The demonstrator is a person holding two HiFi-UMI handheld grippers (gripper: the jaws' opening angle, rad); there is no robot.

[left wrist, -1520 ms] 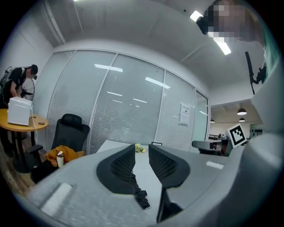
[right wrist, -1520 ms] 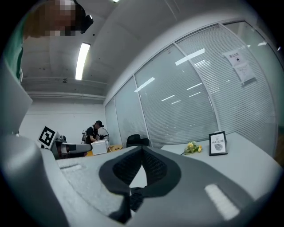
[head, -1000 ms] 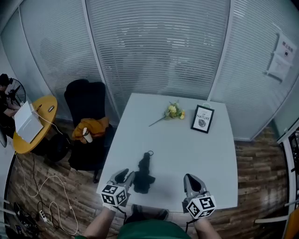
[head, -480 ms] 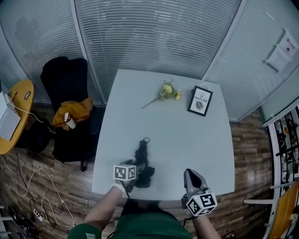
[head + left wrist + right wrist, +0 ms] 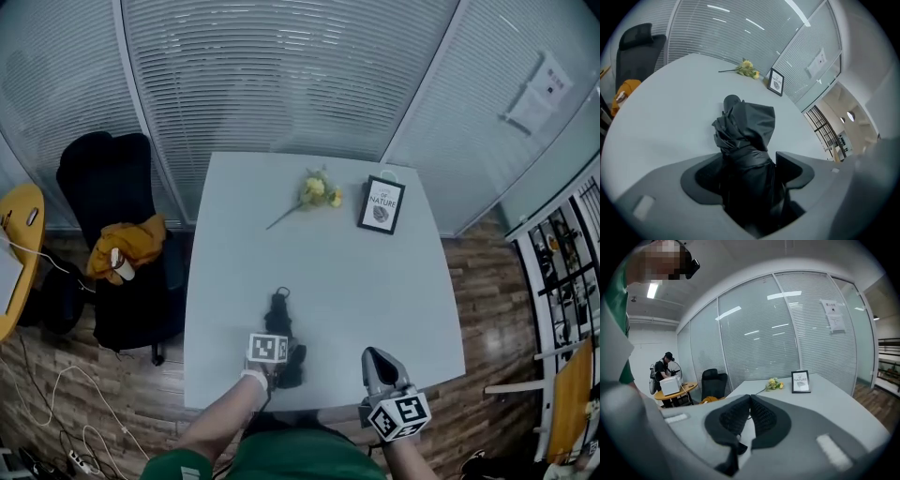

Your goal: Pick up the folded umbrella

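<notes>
The folded black umbrella [image 5: 278,314] lies near the front edge of the white table [image 5: 356,281], its strap loop pointing away from me. My left gripper [image 5: 277,351] has come down over the umbrella's near end. In the left gripper view the umbrella [image 5: 745,131] runs out between the jaws of the left gripper [image 5: 747,164]; they have just been opening and stand wide, with a dark gap at the left pad. My right gripper [image 5: 375,358] hovers at the front right of the table. Its jaws [image 5: 750,401] are shut with nothing in them.
A yellow flower sprig [image 5: 317,190] and a small framed print [image 5: 380,205] lie at the far side of the table. A black chair [image 5: 103,187] holding an orange bundle [image 5: 122,248] stands to the left. Glass walls with blinds close off the back.
My left gripper dropped from beside the umbrella onto its near end and tilted downward, so the umbrella now lies between its jaws. The right gripper barely shifted.
</notes>
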